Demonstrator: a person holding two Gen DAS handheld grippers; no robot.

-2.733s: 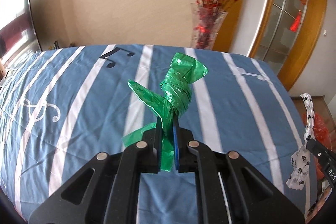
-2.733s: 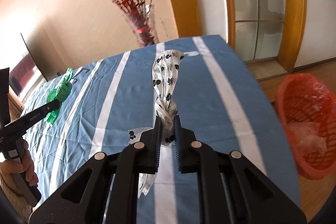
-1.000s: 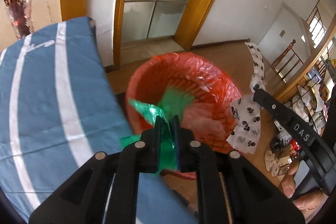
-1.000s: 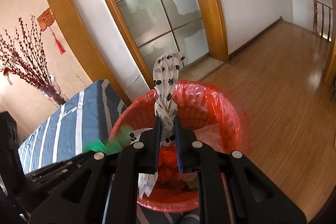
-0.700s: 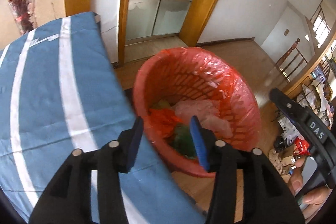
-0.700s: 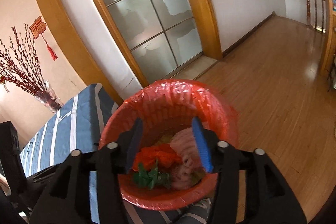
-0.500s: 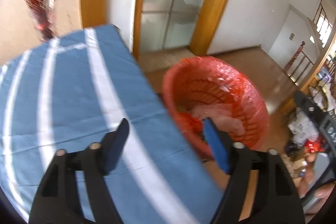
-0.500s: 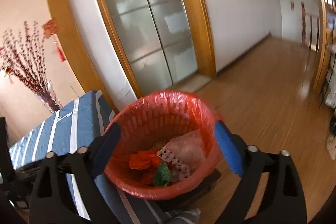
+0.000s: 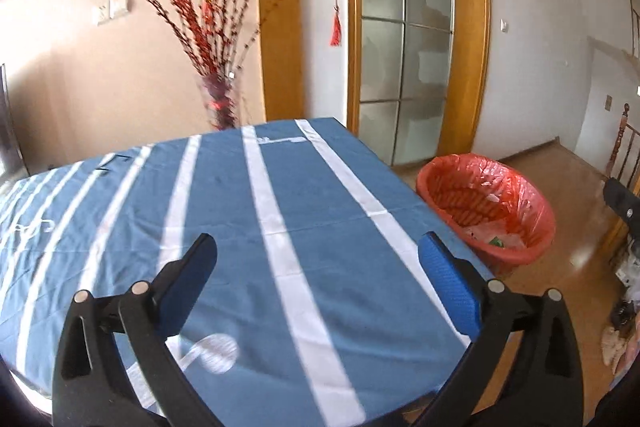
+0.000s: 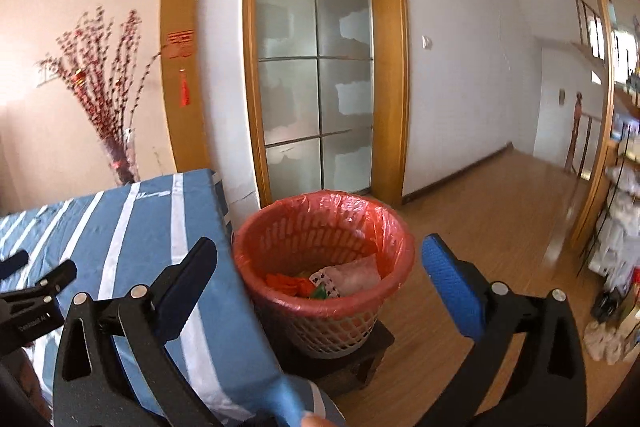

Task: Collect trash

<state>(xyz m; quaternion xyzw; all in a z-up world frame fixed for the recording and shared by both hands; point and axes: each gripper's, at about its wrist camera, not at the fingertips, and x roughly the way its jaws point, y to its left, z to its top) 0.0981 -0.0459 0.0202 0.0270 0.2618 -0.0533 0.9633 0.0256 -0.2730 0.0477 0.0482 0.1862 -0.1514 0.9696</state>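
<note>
Both scraps have gone from the jaws into the bin (image 10: 324,267): the left gripper (image 9: 316,259) and right gripper (image 10: 320,261) now stand wide apart, empty. The bin sits between the right jaws and right of the left ones. One bin; no trash on the counter (image 9: 240,207) ahead, so collection looks finished.
</note>
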